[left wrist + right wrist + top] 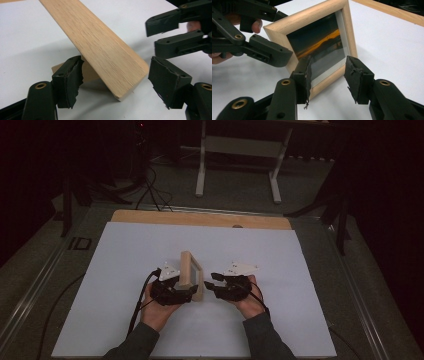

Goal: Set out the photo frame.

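A light wooden picture frame stands tilted on the white sheet between my two grippers. In the left gripper view its plain wooden side slopes down between my jaws, and a small back prop shows behind the left pad. My left gripper is open, with the frame's lower corner between the pads and a gap on the right side. The right gripper view faces the frame's front, which holds a dark picture with an orange streak. My right gripper is open just in front of the frame's lower edge, gripping nothing.
The white sheet covers a wooden tabletop and leaves free room all around the frame. Beyond the table stand a white-legged stand and cables on the floor.
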### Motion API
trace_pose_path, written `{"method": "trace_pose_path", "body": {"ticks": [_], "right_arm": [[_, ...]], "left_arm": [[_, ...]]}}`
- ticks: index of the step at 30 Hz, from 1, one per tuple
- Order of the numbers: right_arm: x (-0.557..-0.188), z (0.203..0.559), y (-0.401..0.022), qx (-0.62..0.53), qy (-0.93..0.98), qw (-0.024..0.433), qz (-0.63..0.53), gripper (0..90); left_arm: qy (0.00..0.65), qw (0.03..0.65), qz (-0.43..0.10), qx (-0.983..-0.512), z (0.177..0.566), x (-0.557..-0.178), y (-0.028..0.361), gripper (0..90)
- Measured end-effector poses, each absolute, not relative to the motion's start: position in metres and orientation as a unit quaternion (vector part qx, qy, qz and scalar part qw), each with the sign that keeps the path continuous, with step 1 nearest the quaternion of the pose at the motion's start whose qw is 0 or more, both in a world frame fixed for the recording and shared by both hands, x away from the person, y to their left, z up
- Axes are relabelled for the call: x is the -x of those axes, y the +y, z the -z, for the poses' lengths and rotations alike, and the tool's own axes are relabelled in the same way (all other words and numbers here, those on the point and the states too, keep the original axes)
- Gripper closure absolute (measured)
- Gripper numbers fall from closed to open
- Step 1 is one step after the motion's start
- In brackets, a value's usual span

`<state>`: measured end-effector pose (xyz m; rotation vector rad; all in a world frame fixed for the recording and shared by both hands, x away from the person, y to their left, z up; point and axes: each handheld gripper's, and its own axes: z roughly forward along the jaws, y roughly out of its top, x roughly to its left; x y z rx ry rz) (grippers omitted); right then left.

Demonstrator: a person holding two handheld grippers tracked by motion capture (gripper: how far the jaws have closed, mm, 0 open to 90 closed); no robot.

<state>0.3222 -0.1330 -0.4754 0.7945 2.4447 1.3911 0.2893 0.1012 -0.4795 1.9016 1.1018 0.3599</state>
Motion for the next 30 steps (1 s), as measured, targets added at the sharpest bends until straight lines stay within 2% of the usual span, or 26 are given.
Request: {"method": "trace_pose_path", "body": {"ticks": [6,12,16,30], "right_arm": [[-0.323,0.474,-0.137,-0.273,0.828,0.112,-0.477,55.9],[-0.323,0.472,-0.139,-0.277,0.825,0.113,-0.479,55.7],[-0.323,0.471,-0.141,-0.278,0.823,0.115,-0.481,55.6],[-0.324,0.467,-0.149,-0.289,0.814,0.122,-0.489,55.0]], "left_arm": [[0.446,0.444,-0.148,-0.763,0.481,-0.291,0.098,31.0],[0.454,0.447,-0.146,-0.757,0.481,-0.292,0.099,40.1],[0.454,0.448,-0.144,-0.756,0.481,-0.292,0.1,41.8],[0.448,0.455,-0.141,-0.757,0.479,-0.291,0.102,56.9]]}}
